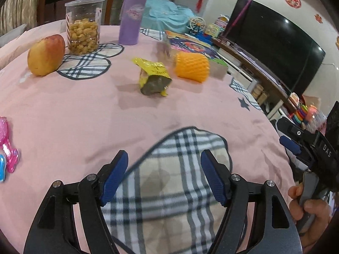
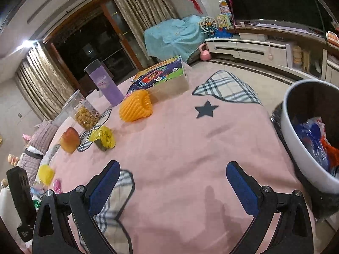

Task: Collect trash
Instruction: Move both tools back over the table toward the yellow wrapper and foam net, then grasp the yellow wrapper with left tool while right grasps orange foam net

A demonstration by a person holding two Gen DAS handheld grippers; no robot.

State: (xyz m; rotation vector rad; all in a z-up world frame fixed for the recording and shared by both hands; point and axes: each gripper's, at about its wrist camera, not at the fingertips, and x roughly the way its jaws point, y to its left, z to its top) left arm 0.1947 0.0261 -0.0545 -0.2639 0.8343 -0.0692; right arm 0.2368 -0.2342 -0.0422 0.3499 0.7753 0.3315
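1. Looks like a between-pickups moment: both grippers hang over the near side of the pink cloth (image 1: 84,110) with nothing in them. The left gripper (image 1: 164,175) has its jaws spread wide over a plaid patch (image 1: 169,190), and the right gripper (image 2: 172,184) is spread just as wide over bare cloth
2. The bin (image 2: 296,139) sits just off the table edge on the right, already holding some blue and orange scraps, so part of the job seems done
3. Trash left on the table, as far as anyone can judge: a crumpled yellow wrapper (image 1: 153,77) mid-table and an orange foam net (image 1: 191,66) just beyond it, near a boxed game (image 2: 159,76)
4. The apple (image 1: 45,55), snack jar (image 1: 83,27) and purple bottle (image 1: 131,14) are probably keepers
5. Next move is likely a reach forward to the wrapper. It's light and crinkly, so a gentle pinch on the folded edge should do
6. Plenty of open cloth between grippers and wrapper, nothing to knock over on the way. The tight spot is the right side, where the bin rim stands just beside the table edge
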